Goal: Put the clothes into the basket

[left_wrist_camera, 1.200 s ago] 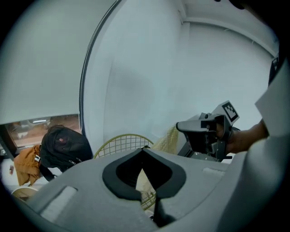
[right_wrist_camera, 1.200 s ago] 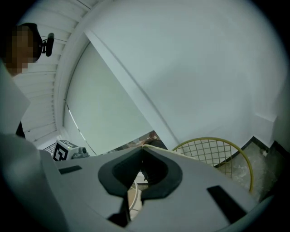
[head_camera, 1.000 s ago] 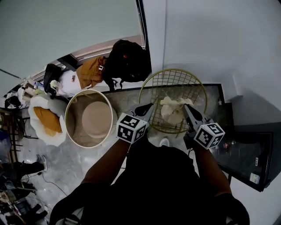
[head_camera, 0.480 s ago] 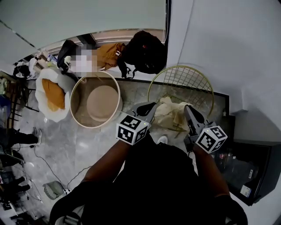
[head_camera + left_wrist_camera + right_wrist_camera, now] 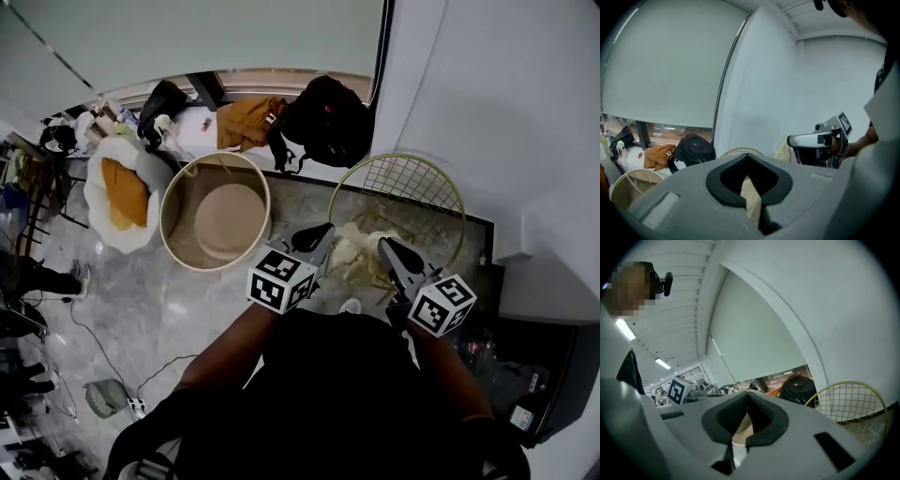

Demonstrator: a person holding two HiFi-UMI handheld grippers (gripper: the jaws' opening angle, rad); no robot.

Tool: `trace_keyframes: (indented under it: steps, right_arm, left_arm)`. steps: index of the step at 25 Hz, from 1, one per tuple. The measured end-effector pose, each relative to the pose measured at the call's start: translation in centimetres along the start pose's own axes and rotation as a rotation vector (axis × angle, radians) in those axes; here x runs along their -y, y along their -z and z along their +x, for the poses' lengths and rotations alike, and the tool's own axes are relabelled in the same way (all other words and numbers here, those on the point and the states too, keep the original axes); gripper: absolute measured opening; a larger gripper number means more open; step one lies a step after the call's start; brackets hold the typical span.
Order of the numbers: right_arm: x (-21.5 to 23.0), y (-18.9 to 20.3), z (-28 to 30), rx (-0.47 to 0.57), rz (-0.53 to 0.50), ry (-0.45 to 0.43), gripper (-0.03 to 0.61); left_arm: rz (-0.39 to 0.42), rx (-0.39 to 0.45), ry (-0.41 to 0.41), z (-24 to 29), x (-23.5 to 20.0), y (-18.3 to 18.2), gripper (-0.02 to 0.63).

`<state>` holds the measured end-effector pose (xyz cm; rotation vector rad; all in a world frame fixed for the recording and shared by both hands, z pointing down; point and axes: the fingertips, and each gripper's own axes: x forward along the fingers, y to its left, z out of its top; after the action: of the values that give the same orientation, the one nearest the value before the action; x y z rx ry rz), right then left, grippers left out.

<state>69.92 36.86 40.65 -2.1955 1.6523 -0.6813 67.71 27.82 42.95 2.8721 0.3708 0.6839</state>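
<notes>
A cream cloth [image 5: 359,255] hangs between my two grippers, over the near rim of the gold wire basket [image 5: 403,178]. My left gripper [image 5: 319,234] is shut on the cloth's left part, and cream fabric [image 5: 751,197] shows between its jaws. My right gripper [image 5: 386,248] is shut on the right part, with pale fabric [image 5: 739,437] pinched in its jaws. In the left gripper view the right gripper [image 5: 813,140] holds a fold of cloth [image 5: 783,150] beside the wire basket [image 5: 739,151]. The wire basket [image 5: 851,399] also shows in the right gripper view.
A round beige tub [image 5: 216,220] stands on the marble floor left of the wire basket. Behind lie a black backpack [image 5: 323,122], a brown garment [image 5: 246,122] and a white-and-orange cushion [image 5: 120,192]. A black cabinet [image 5: 530,384] is at the right.
The cream cloth has risen from the middle of the wire basket to its near rim, held between both grippers. The head view has swung, so the floor scene shifted right and down.
</notes>
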Motion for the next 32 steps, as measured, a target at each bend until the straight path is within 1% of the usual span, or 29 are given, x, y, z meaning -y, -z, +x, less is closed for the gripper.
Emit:
trace_keyframes:
  steps: [4,10,17,28,32]
  right_arm:
    - [-2.5,-0.1,1.8,-0.015,-0.026,-0.020,0.018]
    - [-7.1,1.8,5.9,-0.036,-0.026,-0.046,0.018]
    - [-14.3,4.2,11.2,-0.082,-0.031,-0.129,0.018]
    - [-23.5,8.6,18.3,-0.179,-0.099,-0.305,0.018]
    - [-27.2,10.6,20.6,-0.227,-0.124,-0.361,0.018]
  left_arm:
    - [-0.009,0.009,-0.020,-2.6,-1.5,0.2,-0.006]
    - [-0.035,0.016,-0.057,-8.9,-4.8,2.0,-0.006]
    - [-0.084,0.059,-0.134,-16.9,-9.3,3.2,-0.006]
    - [-0.171,0.130,-0.303,-26.4,-14.9,7.1,-0.006]
    - [-0.215,0.158,-0.377,-30.8,-16.9,8.8,-0.006]
